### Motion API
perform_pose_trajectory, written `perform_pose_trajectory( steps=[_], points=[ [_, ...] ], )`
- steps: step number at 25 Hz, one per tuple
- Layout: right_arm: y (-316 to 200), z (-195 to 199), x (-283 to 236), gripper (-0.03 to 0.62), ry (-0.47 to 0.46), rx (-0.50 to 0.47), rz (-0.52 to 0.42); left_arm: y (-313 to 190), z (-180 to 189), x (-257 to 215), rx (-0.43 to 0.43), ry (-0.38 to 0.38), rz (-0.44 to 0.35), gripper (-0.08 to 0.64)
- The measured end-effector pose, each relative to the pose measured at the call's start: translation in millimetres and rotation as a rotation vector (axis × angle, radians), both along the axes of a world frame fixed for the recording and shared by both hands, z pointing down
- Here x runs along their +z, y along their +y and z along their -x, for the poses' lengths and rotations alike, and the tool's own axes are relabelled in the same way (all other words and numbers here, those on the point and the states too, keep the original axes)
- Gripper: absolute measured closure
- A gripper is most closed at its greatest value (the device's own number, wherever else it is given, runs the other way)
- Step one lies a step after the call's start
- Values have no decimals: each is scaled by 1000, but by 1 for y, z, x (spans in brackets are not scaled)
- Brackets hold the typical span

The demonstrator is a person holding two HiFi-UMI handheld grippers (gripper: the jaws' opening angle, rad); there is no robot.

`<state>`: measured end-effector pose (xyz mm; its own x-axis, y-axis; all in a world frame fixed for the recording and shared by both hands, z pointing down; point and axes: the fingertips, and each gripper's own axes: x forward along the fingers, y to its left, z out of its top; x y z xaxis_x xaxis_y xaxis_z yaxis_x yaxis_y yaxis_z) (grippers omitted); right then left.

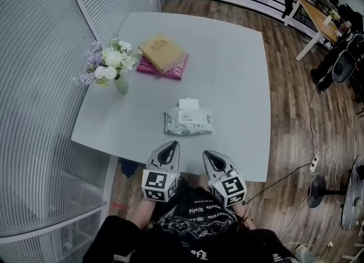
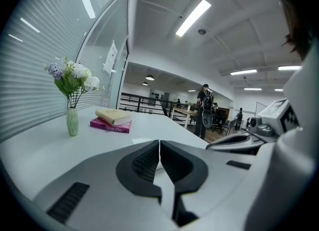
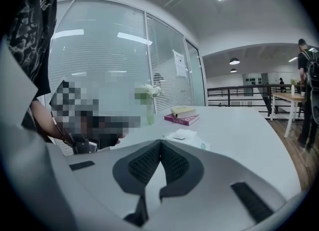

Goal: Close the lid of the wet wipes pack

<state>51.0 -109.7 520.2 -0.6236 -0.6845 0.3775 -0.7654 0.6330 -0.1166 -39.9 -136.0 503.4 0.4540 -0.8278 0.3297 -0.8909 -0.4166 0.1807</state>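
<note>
- Overhead, the left claw (image 1: 170,145) and right claw (image 1: 208,155) hover clenched and empty at the near table (image 1: 239,69) edge; the wet wipes pack (image 1: 187,122) lies just ahead between them, lid (image 1: 189,104) flipped open on its far side.
- Left gripper view: jaws pressed together, likely to serve as a blunt pusher.
- Right gripper view: jaws together too; pack (image 3: 188,137) just ahead, slightly right of the tips.
</note>
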Motion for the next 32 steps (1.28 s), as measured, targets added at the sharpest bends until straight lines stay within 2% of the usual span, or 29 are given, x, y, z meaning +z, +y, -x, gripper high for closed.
perform_pose_trajectory(
  steps=[4, 8, 11, 15, 18, 24, 29, 32],
  points=[
    [-12, 38, 6, 594, -37, -79, 57, -22, 12, 2, 58, -6, 4, 551],
    [-31, 50, 9, 594, -14, -16, 45, -36, 21, 4, 97, -14, 1, 549],
    [-48, 47, 4, 594, -14, 23, 30, -44, 29, 5, 97, -8, 2, 549],
    [-69, 42, -4, 594, -29, 22, 39, -54, 34, 9, 113, -10, 4, 551],
    [-91, 36, -3, 594, -8, 23, 60, -66, 36, 16, 121, -17, 19, 549],
    [-140, 25, -4, 592, 46, 19, 95, -86, 38, 25, 80, 19, 59, 549],
    [-173, 19, 1, 563, 84, -18, 151, -98, 37, 38, 60, 7, 103, 549],
    [-189, 13, 13, 563, 70, -33, 231, -103, 32, 49, 78, 10, 161, 549]
  ],
)
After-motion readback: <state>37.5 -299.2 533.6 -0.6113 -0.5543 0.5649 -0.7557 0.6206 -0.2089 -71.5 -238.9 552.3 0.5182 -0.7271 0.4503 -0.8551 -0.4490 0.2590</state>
